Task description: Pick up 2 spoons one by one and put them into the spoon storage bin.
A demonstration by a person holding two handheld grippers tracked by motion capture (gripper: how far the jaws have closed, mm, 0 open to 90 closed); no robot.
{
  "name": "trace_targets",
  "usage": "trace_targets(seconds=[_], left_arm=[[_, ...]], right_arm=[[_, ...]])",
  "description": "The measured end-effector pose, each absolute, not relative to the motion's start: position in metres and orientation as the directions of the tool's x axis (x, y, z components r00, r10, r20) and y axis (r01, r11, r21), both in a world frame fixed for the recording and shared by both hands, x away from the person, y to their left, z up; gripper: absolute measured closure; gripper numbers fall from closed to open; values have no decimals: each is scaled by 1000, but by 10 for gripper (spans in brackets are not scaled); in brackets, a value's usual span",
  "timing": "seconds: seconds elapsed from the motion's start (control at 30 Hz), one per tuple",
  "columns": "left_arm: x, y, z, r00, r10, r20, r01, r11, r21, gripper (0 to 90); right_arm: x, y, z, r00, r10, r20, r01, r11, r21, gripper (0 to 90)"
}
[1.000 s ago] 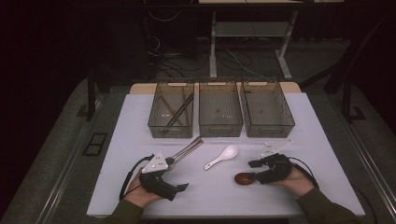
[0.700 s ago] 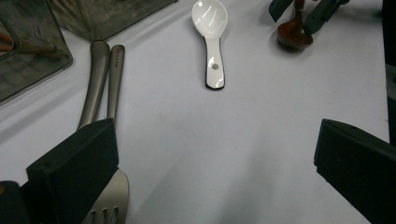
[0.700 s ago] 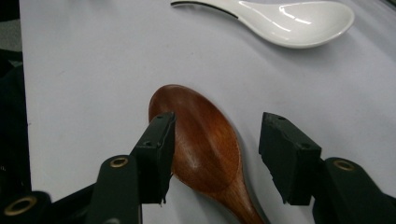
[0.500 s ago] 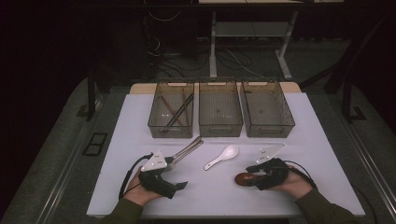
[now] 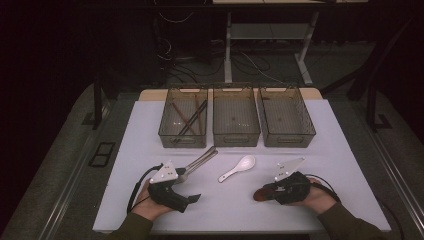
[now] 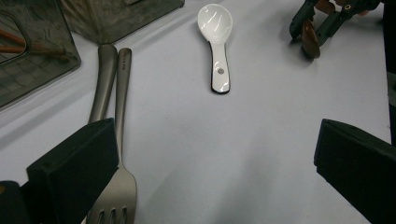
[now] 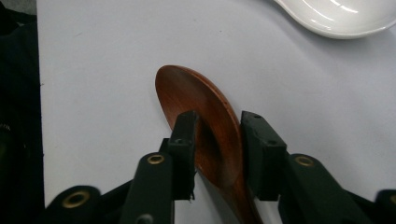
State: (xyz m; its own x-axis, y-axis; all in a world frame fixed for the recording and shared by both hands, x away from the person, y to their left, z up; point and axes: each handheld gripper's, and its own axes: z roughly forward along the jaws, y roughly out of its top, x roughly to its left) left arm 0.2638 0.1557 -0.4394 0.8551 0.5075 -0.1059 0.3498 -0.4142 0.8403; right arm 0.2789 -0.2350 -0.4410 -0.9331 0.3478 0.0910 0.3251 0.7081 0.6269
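**Right gripper clamps on the wooden spoon**

High view: right gripper (image 5: 264, 192) sits low on the white table (image 5: 345, 150), its jaws just closing around the dark reddish-brown wooden spoon (image 5: 260, 194); the left gripper (image 5: 192, 199) rests well apart, across the table from it.

Left gripper view: left gripper's jaws stand wide apart with nothing between them. Two grey metal utensils (image 6: 114, 121), one a fork, lie beside one jaw; a glossy white ceramic spoon (image 6: 217, 42) lies ahead.

Right gripper view: both pads press the wooden spoon's bowl, tilted on edge against the table.
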Motion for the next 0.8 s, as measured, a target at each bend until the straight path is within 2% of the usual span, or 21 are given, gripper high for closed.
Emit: trace_targets(seconds=[0.3,0.6,0.8], left_arm=[[264,155,-440,856,505,-108,353,-419,837,0],[263,155,-440,855,508,-104,352,-421,836,0],[263,155,-440,854,511,-102,352,-422,835,0]], right_arm=[[278,-238,-439,-941,315,121,319,718,618,806],[277,-238,-438,-940,318,123,324,720,613,818],[277,-238,-436,-925,356,130,357,700,618,818]])
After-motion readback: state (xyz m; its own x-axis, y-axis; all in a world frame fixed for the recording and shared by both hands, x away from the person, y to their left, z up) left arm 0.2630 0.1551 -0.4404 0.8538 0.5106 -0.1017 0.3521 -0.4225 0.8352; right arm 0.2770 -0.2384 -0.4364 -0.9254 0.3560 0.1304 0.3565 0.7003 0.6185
